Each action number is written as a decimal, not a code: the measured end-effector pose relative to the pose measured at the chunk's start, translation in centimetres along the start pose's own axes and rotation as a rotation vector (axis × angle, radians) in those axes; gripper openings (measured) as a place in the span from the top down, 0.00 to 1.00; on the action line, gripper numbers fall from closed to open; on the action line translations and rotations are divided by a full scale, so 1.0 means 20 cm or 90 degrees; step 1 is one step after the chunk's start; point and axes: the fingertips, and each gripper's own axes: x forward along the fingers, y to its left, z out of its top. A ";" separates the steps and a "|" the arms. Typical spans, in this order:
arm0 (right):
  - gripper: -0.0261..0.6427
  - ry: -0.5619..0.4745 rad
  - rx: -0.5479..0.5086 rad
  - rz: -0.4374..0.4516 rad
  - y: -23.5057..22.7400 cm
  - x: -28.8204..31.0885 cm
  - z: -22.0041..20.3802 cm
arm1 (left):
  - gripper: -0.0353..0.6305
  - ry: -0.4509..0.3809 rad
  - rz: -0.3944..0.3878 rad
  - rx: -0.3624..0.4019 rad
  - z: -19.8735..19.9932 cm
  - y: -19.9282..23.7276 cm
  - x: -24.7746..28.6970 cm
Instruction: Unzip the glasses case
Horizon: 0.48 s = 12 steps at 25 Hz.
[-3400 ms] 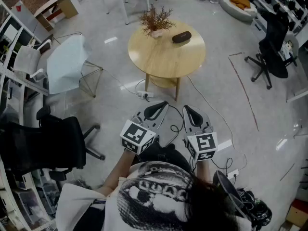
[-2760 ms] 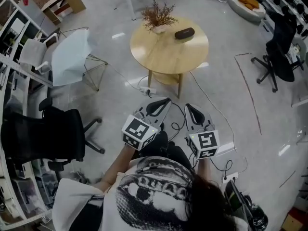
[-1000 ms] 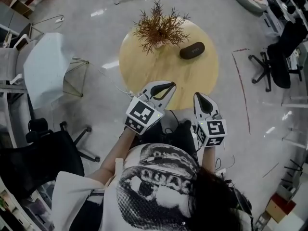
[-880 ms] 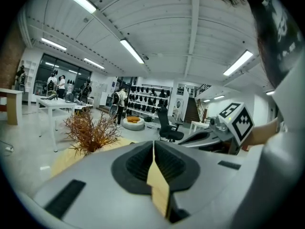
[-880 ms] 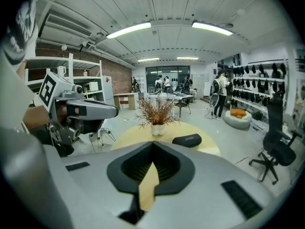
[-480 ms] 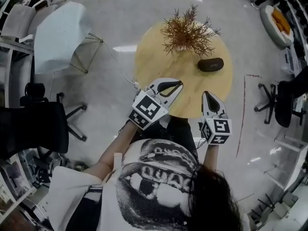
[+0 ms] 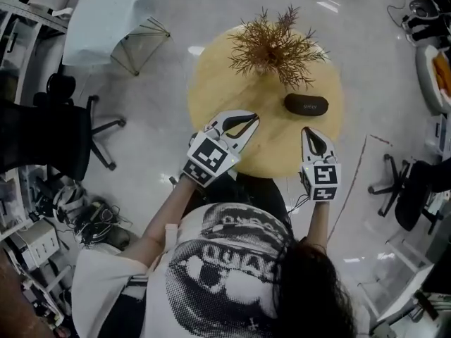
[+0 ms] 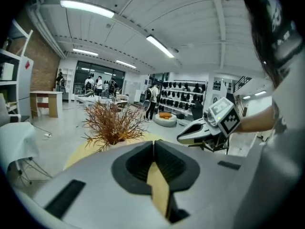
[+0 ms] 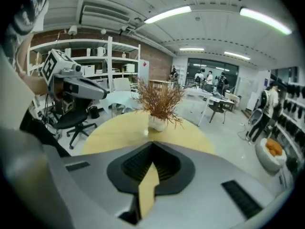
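A dark oval glasses case [image 7: 306, 104] lies shut on the right half of the round wooden table [image 7: 218, 83], just below a dried plant [image 7: 271, 41] in a white vase. My left gripper [image 7: 251, 117] hovers over the table's near edge, left of the case, its jaws shut and empty. My right gripper [image 7: 311, 131] hangs just short of the case, also shut with nothing held. In the left gripper view the left gripper's tips [image 8: 153, 142] meet. In the right gripper view the right gripper's tips [image 9: 152, 143] meet too. The case shows in neither gripper view.
The plant [image 9: 159, 99] stands mid-table behind the case. A black office chair [image 7: 49, 129] and a white draped chair [image 7: 106, 20] stand to the left, another black chair [image 7: 416, 189] to the right. Cables and boxes [image 7: 77, 217] lie on the floor at lower left.
Both grippers have moved forward and down, from in front of the table to over its near edge, the right one closing in on the case. Both stayed shut.
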 end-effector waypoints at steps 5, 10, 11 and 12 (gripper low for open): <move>0.92 0.026 -0.130 0.086 -0.21 0.07 -0.13 | 0.92 0.014 0.060 -0.005 -0.02 -0.12 0.11; 0.83 0.072 -0.292 0.182 -0.32 0.22 -0.22 | 0.92 0.028 0.127 -0.027 -0.07 -0.18 0.13; 0.78 0.085 -0.323 0.206 -0.33 0.26 -0.24 | 0.92 0.030 0.138 -0.032 -0.08 -0.19 0.13; 0.72 0.099 -0.352 0.230 -0.34 0.30 -0.26 | 0.92 0.033 0.148 -0.037 -0.10 -0.19 0.12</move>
